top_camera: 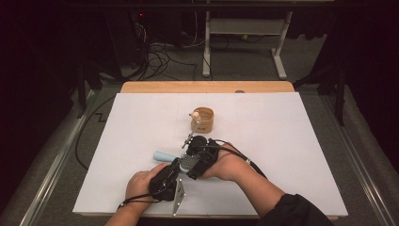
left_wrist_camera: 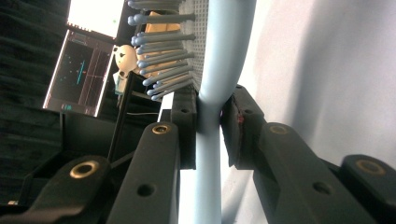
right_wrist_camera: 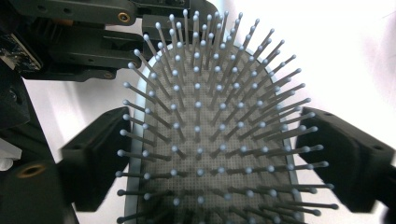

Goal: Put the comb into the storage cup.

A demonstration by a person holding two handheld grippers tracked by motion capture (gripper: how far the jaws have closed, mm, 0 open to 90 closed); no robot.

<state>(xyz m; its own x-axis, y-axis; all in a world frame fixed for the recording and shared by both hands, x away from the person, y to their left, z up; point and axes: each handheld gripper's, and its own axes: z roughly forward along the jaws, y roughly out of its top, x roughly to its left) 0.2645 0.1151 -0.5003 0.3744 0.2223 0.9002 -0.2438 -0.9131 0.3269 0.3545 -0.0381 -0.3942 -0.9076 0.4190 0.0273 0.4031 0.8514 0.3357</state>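
A pale blue hairbrush (top_camera: 161, 156) lies low over the white table top, its grey bristle pad (right_wrist_camera: 210, 130) facing the right gripper view. My left gripper (left_wrist_camera: 208, 116) is shut on the brush's thin neck (left_wrist_camera: 208, 154), one pad on each side, just below the bristled head (left_wrist_camera: 219, 46). In the high view that left gripper (top_camera: 175, 168) comes in from the lower left. My right gripper (right_wrist_camera: 210, 154) stands with its jaws wide, one on each side of the brush head; a sliver of gap shows at the right pad (right_wrist_camera: 336, 154). From above, the right gripper (top_camera: 192, 162) hangs over the head.
A small wooden cup (top_camera: 203, 120) with a little round-headed figure (left_wrist_camera: 125, 58) at its rim stands just beyond the hands. The white sheet (top_camera: 282, 141) covers a wooden table. Dark floor, cables and a desk frame (top_camera: 244, 33) lie behind. A lit screen (left_wrist_camera: 84, 70) is off to the side.
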